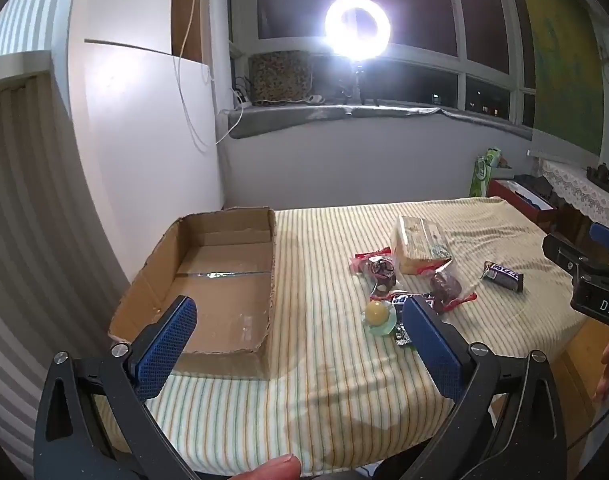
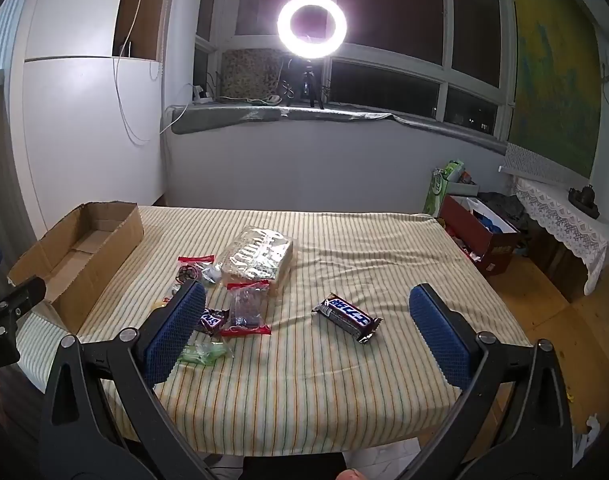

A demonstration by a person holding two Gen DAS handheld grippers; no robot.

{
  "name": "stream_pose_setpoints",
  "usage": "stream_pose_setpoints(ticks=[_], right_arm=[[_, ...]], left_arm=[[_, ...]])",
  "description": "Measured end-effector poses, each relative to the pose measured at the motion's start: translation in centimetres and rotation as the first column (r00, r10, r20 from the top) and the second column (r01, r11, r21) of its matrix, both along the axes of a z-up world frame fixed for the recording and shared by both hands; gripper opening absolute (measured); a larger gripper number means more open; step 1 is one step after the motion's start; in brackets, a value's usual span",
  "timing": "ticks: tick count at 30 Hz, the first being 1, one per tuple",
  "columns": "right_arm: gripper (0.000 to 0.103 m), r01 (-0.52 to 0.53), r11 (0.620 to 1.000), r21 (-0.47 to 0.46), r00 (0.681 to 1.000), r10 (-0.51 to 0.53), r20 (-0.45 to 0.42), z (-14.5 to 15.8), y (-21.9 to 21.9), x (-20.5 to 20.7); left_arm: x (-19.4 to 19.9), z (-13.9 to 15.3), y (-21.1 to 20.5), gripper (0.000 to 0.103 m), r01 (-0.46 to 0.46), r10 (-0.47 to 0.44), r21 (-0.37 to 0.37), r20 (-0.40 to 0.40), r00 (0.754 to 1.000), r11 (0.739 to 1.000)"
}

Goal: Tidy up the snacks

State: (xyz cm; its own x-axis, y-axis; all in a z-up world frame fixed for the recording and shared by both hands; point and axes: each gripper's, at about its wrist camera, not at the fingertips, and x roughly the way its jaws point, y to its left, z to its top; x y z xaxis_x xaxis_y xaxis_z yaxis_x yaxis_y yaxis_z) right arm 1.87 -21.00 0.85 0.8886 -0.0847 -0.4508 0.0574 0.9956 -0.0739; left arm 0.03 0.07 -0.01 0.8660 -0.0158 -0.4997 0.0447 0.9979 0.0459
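Note:
An empty open cardboard box lies at the left of the striped tablecloth. Snacks lie in a loose group mid-table: a clear bag of bread, red-edged candy packets, a yellow jelly cup, a Snickers bar. A second Snickers bar lies apart to the right. My left gripper is open and empty, near the box's front. My right gripper is open and empty, above the table's front with the lone Snickers bar between its fingers.
A bright ring light stands on the windowsill behind the table. A white cabinet wall stands left of the box. A red box and a lace-covered shelf stand on the floor at the right.

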Motion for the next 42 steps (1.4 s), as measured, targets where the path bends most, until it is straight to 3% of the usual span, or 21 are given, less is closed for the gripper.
stream_pose_setpoints(ticks=[32, 42], right_arm=[[0.103, 0.008, 1.0, 0.016, 1.0, -0.008, 0.012, 0.4, -0.4, -0.6], [0.103, 0.022, 0.999, 0.023, 1.0, -0.022, 0.0, -0.1, -1.2, -0.5]], left_arm=[[-0.4, 1.9, 0.3, 0.102, -0.033, 0.034, -0.051, 0.016, 0.999, 0.998], [-0.3, 1.8, -1.4, 0.102, -0.003, 0.003, -0.021, 0.014, 1.0, 1.0]])
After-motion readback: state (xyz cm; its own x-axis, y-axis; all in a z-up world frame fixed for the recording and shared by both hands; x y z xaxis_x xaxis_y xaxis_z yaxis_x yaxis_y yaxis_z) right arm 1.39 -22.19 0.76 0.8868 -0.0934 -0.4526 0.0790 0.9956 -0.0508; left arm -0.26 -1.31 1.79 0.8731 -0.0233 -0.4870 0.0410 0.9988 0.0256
